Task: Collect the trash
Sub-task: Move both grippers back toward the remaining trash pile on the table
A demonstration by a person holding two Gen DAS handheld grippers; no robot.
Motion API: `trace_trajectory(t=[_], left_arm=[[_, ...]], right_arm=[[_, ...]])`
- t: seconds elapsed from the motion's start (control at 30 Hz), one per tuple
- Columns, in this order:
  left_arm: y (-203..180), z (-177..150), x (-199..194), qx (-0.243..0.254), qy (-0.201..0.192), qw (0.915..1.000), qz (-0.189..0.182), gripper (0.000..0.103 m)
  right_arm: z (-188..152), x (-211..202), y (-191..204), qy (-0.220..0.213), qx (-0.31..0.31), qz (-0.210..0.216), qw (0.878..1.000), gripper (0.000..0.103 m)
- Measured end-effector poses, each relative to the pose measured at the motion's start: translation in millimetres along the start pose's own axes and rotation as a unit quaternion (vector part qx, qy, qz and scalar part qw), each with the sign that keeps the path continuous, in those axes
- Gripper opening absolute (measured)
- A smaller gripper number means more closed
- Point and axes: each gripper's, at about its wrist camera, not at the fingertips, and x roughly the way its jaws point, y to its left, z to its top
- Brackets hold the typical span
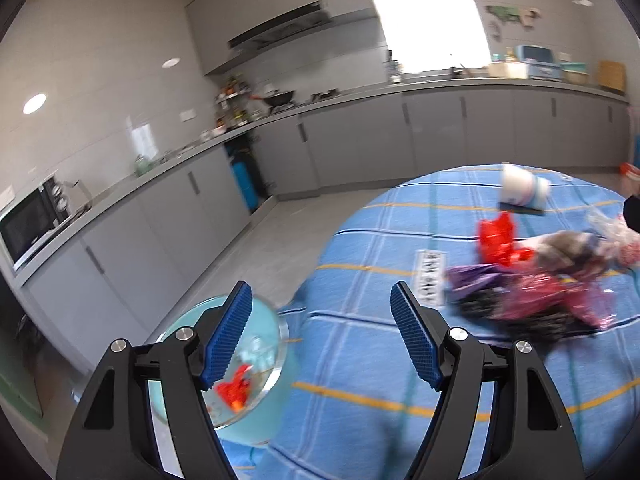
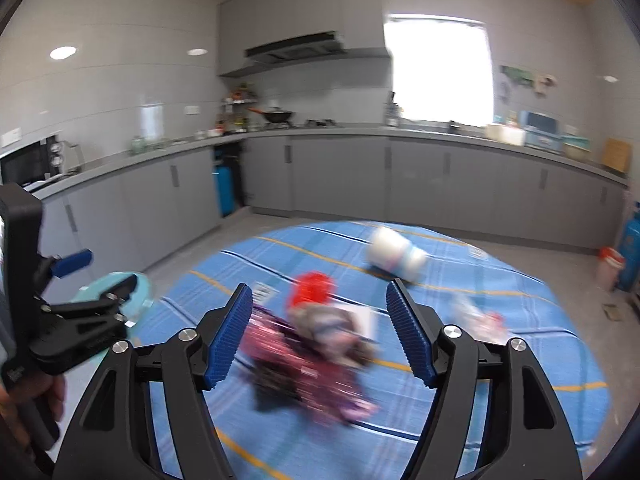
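Note:
A round table under a blue plaid cloth [image 1: 360,364] carries a blurred heap of trash: pink and purple wrappers [image 1: 532,300], a red wrapper [image 1: 496,240], a white cup [image 1: 524,190] lying on its side and a paper slip [image 1: 430,276]. Left of the table stands a light blue bin [image 1: 264,424] with a red wrapper [image 1: 236,390] inside. My left gripper [image 1: 321,292] is open and empty over the table's left edge. My right gripper [image 2: 319,292] is open too, facing the pink wrappers [image 2: 304,368], the red wrapper [image 2: 312,288] and the cup [image 2: 394,256]. The left gripper [image 2: 104,272] hangs over the bin [image 2: 140,292].
Grey kitchen cabinets [image 2: 340,176] run along the far walls, with a microwave [image 1: 28,224] on the left counter. On the floor at the right stand a blue gas cylinder [image 2: 630,252] and a red-and-white container [image 2: 610,264]. A hand [image 2: 52,396] holds the left gripper.

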Motion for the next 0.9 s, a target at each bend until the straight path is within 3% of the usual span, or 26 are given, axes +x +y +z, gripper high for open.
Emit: trace_trajectory(t=[0.37,0.9], left_arm=[[-74.6,14.4,-5.2,0.050,-0.013,0.9969,-0.060,0.074],[-148.8,33.7,-29.2,0.097,-0.045,0.9871,-0.119,0.083]], right_arm=[[-39.3,-5.8,-93.2,0.022,0.056,-0.105,0.993,0.074],[-49.1,1.1,-146.1,0.033,0.097,-0.141,0.985,0.075]])
